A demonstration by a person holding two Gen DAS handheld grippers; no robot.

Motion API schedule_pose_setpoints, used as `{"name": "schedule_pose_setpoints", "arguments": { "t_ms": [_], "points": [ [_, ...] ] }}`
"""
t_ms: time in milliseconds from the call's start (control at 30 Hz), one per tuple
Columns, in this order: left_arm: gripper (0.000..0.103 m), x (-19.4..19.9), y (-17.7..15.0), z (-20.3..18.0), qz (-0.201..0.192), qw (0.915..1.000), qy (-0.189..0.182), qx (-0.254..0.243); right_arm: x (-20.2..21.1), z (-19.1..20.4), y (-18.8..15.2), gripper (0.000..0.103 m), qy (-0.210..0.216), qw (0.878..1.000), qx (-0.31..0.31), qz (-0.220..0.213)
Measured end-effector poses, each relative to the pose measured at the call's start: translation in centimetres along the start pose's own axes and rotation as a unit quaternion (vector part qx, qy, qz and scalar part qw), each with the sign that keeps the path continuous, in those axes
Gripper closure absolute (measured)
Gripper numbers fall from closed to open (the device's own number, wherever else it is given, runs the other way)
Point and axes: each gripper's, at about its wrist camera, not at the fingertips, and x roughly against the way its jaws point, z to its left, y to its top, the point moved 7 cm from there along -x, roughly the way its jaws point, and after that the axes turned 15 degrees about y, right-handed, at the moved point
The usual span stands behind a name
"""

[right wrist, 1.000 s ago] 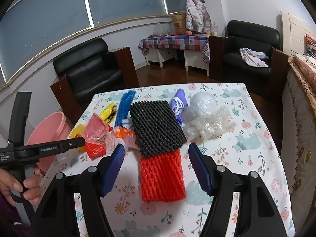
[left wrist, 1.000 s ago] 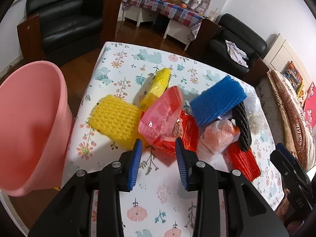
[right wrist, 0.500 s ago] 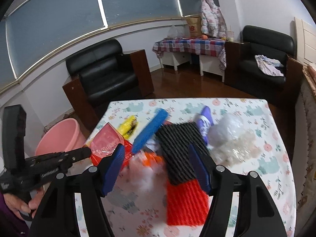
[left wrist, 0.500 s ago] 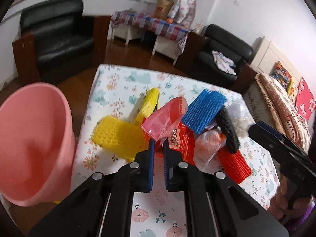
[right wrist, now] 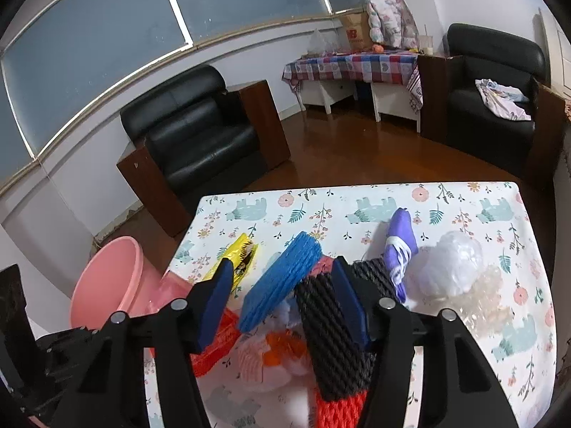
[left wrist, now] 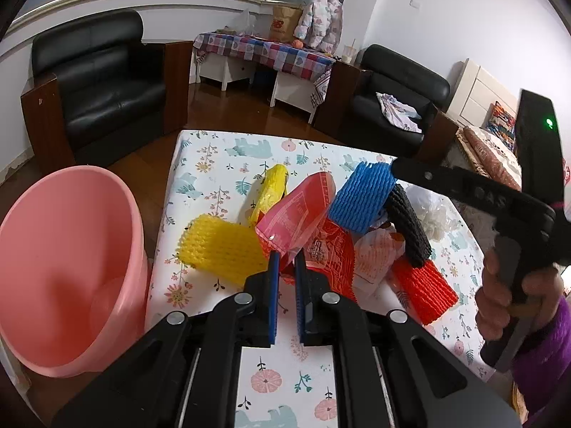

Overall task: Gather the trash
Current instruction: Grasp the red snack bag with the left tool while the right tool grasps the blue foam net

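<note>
Left gripper (left wrist: 285, 260) clamped on the pink wrapper (left wrist: 296, 214); right gripper (right wrist: 282, 285) closing over the blue foam net (right wrist: 282, 281) and black foam net (right wrist: 332, 324).

Risk: the left jaws pinch only the lower edge of the thin wrapper, so it could slip or tear free while carried to the pink bucket (left wrist: 67, 267); it also overlaps the red packet (left wrist: 335, 253), which may drag along and fall onto the floor. The right jaws are closing with both nets between them, not yet pressed; a grip on two springy nets could eject one. All trash lies in one heap on the counter (left wrist: 221, 164), to the right of the bucket in the left wrist view. The bucket stands beside the counter's left edge; as far as its inside shows, it is empty.
</note>
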Motion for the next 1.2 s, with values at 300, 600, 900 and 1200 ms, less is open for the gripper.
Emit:
{"name": "schedule_pose_setpoints", "arguments": {
  "t_ms": [300, 600, 900, 1200],
  "points": [
    [0.095, -0.5, -0.1, -0.1, -0.002, 1.0, 0.002, -0.008, -1.7, -0.8, -0.4, 0.095, 0.008, 1.0, -0.015, 0.022],
    [0.095, 0.7, 0.3, 0.2, -0.022, 0.9997, -0.006, -0.001, 0.2, -0.2, 0.7, 0.103, 0.01, 1.0, -0.008, -0.004],
    [0.095, 0.3, -0.2, 0.6, -0.015, 0.9999, 0.0, -0.002, 0.3, -3.0, 1.1, 0.052, 0.03, 0.996, -0.088, 0.014],
    [0.095, -0.9, -0.6, 0.3, -0.001, 0.9999, 0.003, -0.01, -2.9, -3.1, 0.6, 0.053, 0.014, 0.997, -0.059, 0.058]
  ]
}}
